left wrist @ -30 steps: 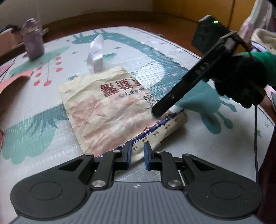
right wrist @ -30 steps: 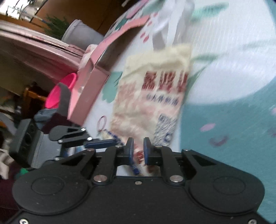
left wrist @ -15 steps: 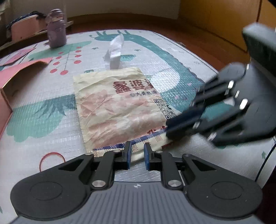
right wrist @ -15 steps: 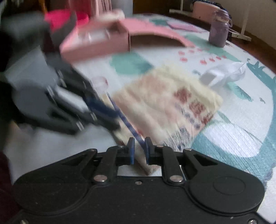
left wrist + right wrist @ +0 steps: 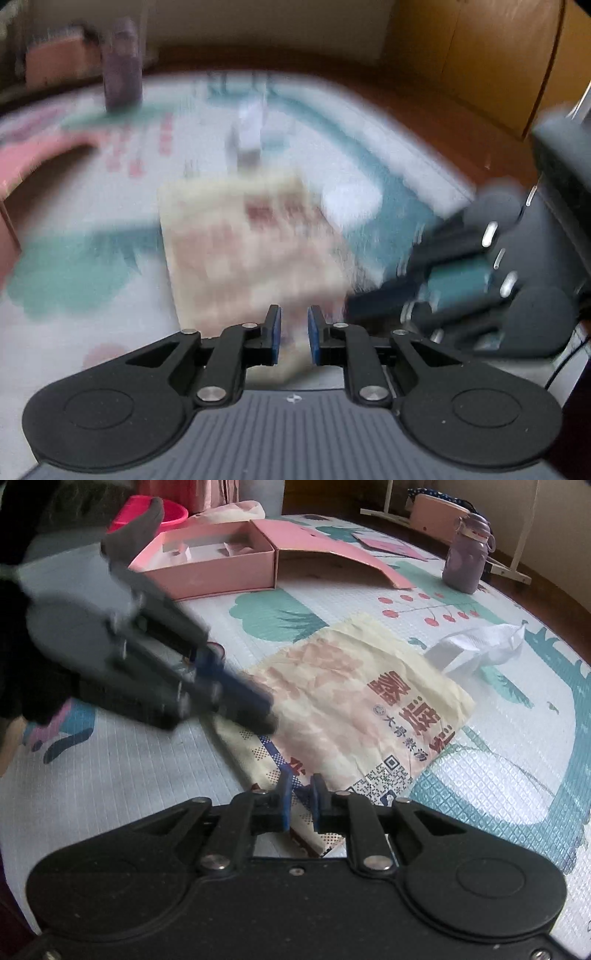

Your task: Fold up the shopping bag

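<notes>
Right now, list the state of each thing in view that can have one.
Bag: flat on the mat, crumpled, near edge turned over, white handles splayed beyond the far end.
Pink box: open, lid flap lying out on the mat.
Bottle: upright, capped.
Left gripper: nearly closed, tips at the bag's edge; grip unclear through blur.
Right gripper: nearly closed, narrow gap over the bag's near edge; grip unclear.

Left gripper [image 5: 294, 328] and right gripper [image 5: 300, 801] both angle downward, jaws narrowly parted.
</notes>
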